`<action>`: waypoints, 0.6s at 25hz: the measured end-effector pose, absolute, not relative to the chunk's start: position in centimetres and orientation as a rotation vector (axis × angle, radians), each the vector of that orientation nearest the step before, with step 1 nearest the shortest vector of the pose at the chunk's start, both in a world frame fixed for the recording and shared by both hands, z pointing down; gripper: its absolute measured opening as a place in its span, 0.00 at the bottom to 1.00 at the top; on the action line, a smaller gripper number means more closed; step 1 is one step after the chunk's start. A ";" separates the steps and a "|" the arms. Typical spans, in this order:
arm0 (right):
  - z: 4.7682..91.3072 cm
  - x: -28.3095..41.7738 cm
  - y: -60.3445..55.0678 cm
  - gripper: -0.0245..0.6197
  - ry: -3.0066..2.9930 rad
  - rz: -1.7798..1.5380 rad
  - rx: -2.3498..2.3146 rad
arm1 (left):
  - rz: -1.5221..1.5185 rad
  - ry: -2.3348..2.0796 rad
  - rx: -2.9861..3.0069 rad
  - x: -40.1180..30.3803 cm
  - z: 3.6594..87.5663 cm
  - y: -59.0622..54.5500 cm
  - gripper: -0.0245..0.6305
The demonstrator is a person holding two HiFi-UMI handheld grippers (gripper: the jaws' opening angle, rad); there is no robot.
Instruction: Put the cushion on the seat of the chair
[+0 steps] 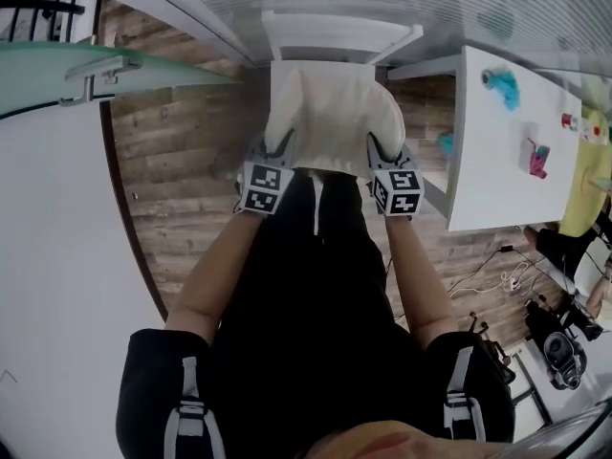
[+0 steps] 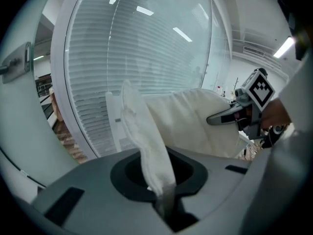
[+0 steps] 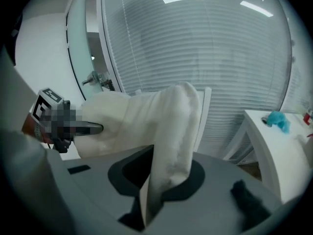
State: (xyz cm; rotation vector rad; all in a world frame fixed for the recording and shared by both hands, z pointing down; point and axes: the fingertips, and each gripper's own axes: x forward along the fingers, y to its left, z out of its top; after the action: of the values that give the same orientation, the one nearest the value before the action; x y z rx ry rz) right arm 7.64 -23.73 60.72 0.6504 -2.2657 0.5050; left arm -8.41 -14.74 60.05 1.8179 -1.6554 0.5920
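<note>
Holding a cream cushion [image 1: 330, 122] from 2 sides, over the seat of the white chair [image 1: 335, 36] and just in front of its backrest; impossible to tell whether touching the seat.

Left gripper [image 1: 277, 147] at the cushion's near left corner: fingers almost closed, pinching a thin fold of the fabric [image 2: 146, 141] running straight down between them. Right gripper [image 1: 382, 151] at the near right corner: fingers likewise almost closed, clamped on a thicker fold [image 3: 171, 131].

From the near edge of the cushion, on the side away from the chair's backrest, 1 thin white tie [image 1: 316, 208] dangling.

Right of the chair, a white surface [image 1: 497, 151] with a teal thing [image 1: 504, 86] and a pink thing [image 1: 537, 158] on it. Behind the chair, a glass wall with blinds [image 3: 205, 48]. Under the chair, a wooden floor [image 1: 182, 170].
</note>
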 end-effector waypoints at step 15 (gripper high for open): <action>79.7 6.9 -27.4 0.13 -2.153 0.621 0.481 | 0.559 -1.642 1.538 -8.5 78.5 -16.6 0.13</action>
State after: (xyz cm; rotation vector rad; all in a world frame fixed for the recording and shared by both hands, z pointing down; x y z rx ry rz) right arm 6.85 -27.36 79.74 0.4810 -2.1533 0.6214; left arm -8.51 -16.60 78.50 1.5379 -1.6422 0.5588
